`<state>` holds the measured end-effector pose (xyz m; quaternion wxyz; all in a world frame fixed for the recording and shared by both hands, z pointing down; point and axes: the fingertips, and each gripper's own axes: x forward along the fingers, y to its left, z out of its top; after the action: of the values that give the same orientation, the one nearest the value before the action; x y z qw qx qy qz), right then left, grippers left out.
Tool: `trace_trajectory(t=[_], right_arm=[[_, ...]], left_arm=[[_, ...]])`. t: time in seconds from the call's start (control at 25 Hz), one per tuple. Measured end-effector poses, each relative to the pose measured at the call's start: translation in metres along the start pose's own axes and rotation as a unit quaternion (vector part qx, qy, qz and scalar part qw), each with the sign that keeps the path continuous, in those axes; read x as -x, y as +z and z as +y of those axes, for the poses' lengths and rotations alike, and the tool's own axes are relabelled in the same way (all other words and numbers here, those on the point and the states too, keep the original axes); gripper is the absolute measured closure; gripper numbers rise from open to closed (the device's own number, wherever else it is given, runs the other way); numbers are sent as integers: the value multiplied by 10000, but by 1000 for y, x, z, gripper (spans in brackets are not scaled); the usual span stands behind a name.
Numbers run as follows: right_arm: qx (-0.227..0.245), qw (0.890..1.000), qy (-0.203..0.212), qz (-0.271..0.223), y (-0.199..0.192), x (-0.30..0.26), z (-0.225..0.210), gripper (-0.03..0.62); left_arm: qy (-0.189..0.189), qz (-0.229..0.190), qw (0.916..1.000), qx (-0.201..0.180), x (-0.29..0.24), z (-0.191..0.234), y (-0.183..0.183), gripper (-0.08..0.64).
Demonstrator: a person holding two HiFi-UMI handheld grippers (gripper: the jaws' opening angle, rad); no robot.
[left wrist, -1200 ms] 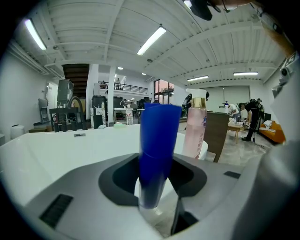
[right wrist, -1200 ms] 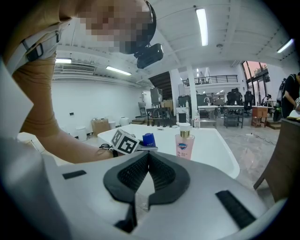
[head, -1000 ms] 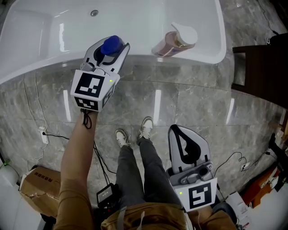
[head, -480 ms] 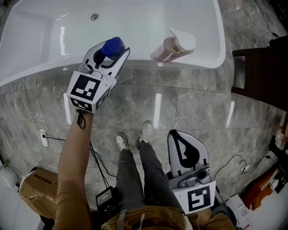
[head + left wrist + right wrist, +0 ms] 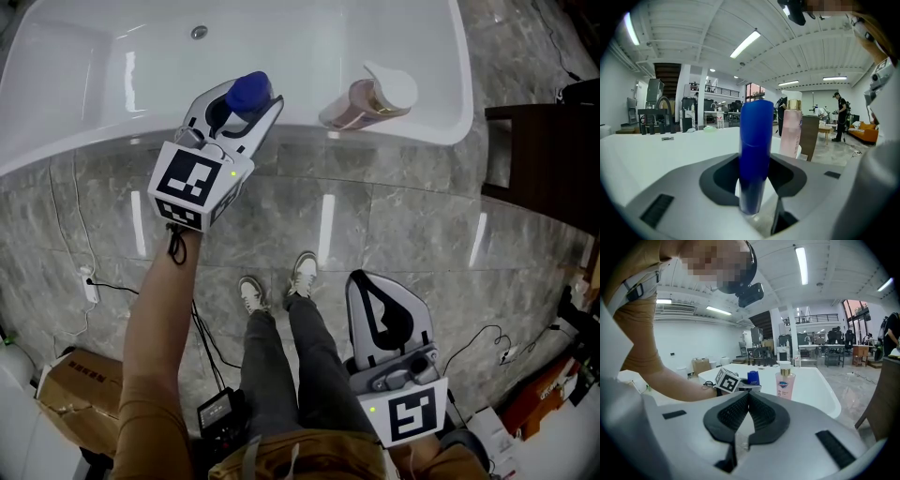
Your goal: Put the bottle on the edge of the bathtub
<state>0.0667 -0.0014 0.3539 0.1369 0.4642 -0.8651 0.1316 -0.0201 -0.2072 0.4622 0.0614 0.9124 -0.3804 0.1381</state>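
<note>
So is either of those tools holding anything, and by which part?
The left hand-held gripper holds the blue bottle by its body, below the top; the right hand-held gripper holds nothing.

A pink soap dispenser [image 5: 367,98] stands upright on the tub [image 5: 436,124] rim, near its right corner. The floor [image 5: 394,216] is grey marble tile. A white power strip [image 5: 91,281] with a black cord lies by the floor's left edge, and a cardboard box [image 5: 70,394] sits in its lower left corner. A dark stand [image 5: 544,159] is at the right edge, with loose cables [image 5: 487,337] below it. White shoes [image 5: 251,289] stand mid-floor. Strip lights [image 5: 745,43] run overhead.
</note>
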Motion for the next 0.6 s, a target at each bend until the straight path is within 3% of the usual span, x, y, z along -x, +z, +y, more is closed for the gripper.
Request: trace_trajectory(t=[0.6], right_arm=[[-14, 10000, -31, -16, 4, 1, 0, 588]], left_arm=[[-90, 90, 9998, 126, 1, 0, -6, 399]])
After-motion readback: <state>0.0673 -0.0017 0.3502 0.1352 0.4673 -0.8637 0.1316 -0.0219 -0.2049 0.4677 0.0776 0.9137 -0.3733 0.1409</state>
